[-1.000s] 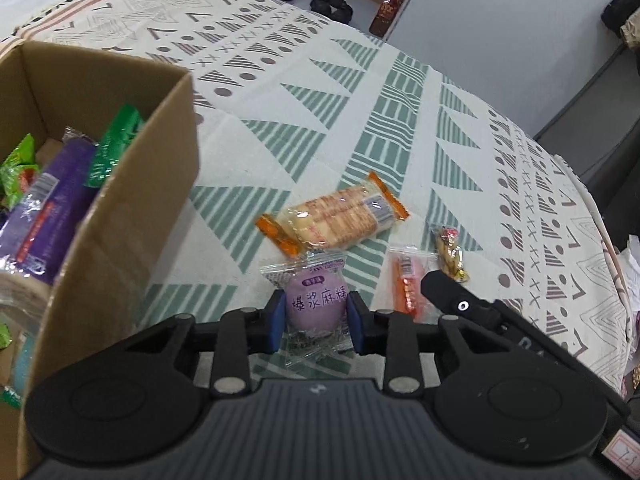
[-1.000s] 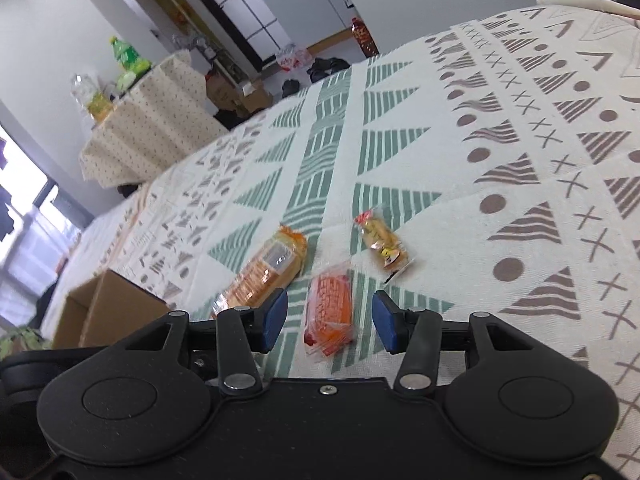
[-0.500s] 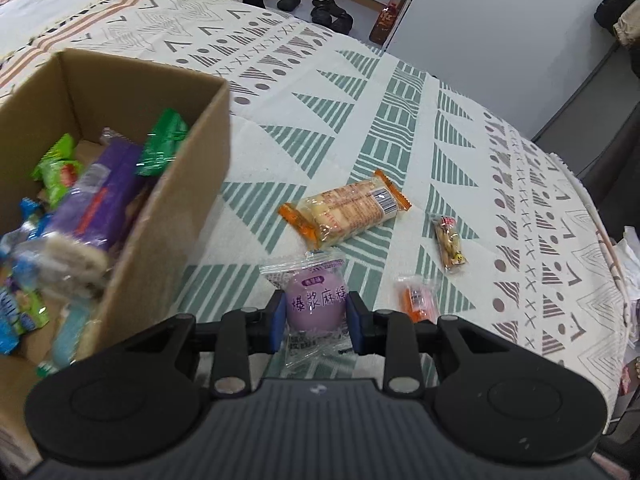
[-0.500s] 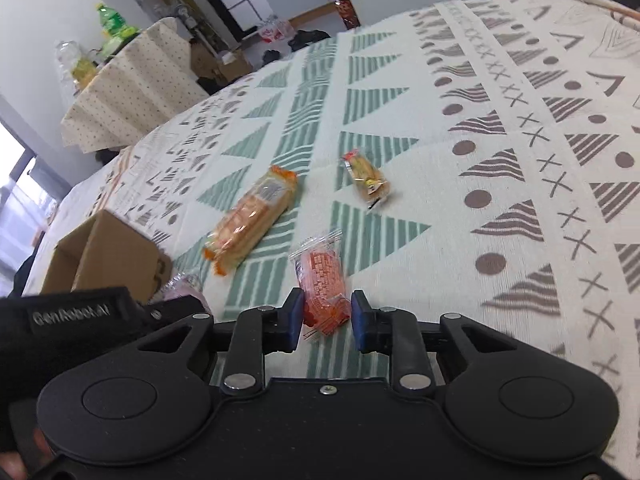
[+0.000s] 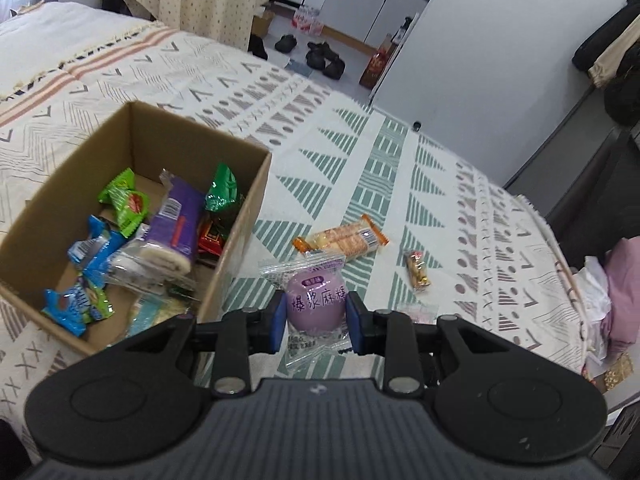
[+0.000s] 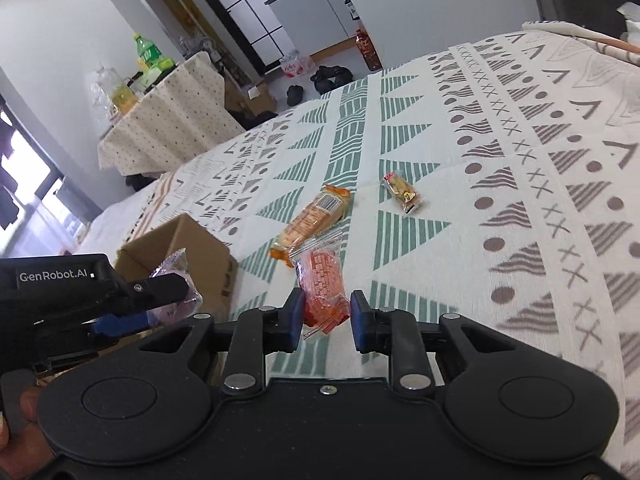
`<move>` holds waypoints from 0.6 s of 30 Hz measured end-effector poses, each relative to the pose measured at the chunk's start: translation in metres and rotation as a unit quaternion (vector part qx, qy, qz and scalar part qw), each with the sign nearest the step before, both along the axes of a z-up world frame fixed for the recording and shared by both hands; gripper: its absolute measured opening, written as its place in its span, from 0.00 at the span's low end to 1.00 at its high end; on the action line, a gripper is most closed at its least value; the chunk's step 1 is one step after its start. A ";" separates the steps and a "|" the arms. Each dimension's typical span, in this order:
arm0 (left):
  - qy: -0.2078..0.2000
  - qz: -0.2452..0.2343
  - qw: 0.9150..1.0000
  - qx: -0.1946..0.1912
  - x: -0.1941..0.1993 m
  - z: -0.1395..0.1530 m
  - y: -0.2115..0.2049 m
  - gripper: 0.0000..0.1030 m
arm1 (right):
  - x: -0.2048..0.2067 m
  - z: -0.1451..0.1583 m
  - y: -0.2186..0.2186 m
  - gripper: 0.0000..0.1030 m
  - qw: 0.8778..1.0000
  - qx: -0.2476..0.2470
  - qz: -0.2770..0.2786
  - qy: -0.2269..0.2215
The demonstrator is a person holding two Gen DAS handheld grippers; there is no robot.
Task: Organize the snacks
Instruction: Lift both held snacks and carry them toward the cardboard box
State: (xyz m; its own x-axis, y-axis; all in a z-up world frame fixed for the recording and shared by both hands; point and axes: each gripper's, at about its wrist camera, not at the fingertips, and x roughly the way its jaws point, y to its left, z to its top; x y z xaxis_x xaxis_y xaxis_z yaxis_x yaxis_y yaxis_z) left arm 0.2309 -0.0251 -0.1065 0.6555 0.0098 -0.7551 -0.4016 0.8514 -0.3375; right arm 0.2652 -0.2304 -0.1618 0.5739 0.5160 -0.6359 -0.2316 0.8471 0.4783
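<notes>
Right of the cardboard box [image 5: 240, 216], the left gripper [image 5: 316, 322] clamps a clear-wrapped purple mochi packet [image 5: 316, 304] printed with Chinese characters; further right, the right gripper [image 6: 325, 316] grips a transparent orange snack packet [image 6: 322, 284].

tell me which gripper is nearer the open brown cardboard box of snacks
Left. The left gripper, shut on the purple round snack packet, sits right beside the open brown cardboard box. The right gripper, holding the red snack packet, is farther out over the patterned cloth.
</notes>
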 end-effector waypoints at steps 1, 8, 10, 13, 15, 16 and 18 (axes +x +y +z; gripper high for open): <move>-0.004 0.000 1.000 -0.001 -0.004 0.003 0.000 0.29 | -0.004 0.003 -0.001 0.23 1.000 -0.001 -0.002 -0.002; -0.030 -0.008 0.999 -0.014 -0.015 0.024 0.000 0.29 | -0.019 0.028 -0.007 0.23 1.000 -0.002 -0.022 -0.017; -0.038 -0.011 0.999 -0.011 -0.019 0.032 0.002 0.29 | -0.022 0.037 -0.007 0.23 0.999 -0.003 -0.027 -0.018; -0.052 -0.007 0.999 -0.011 -0.024 0.045 0.007 0.29 | -0.026 0.054 -0.005 0.23 0.999 -0.010 -0.024 -0.028; -0.058 -0.004 0.998 -0.017 -0.026 0.051 0.012 0.29 | -0.028 0.063 -0.002 0.23 0.999 -0.018 -0.020 -0.034; -0.061 -0.003 0.998 -0.017 -0.027 0.054 0.014 0.29 | -0.028 0.069 -0.001 0.23 0.999 -0.021 -0.019 -0.038; -0.066 -0.002 0.998 -0.016 -0.031 0.060 0.018 0.29 | -0.030 0.077 0.002 0.23 0.999 -0.022 -0.018 -0.044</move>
State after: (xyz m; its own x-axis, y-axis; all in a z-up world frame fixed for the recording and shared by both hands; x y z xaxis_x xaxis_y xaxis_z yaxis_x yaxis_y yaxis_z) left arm 0.1998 -0.0069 -0.0470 0.7488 -0.0151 -0.6626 -0.3489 0.8410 -0.4135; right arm 0.2354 -0.2286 -0.0844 0.6463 0.4674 -0.6032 -0.2411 0.8750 0.4197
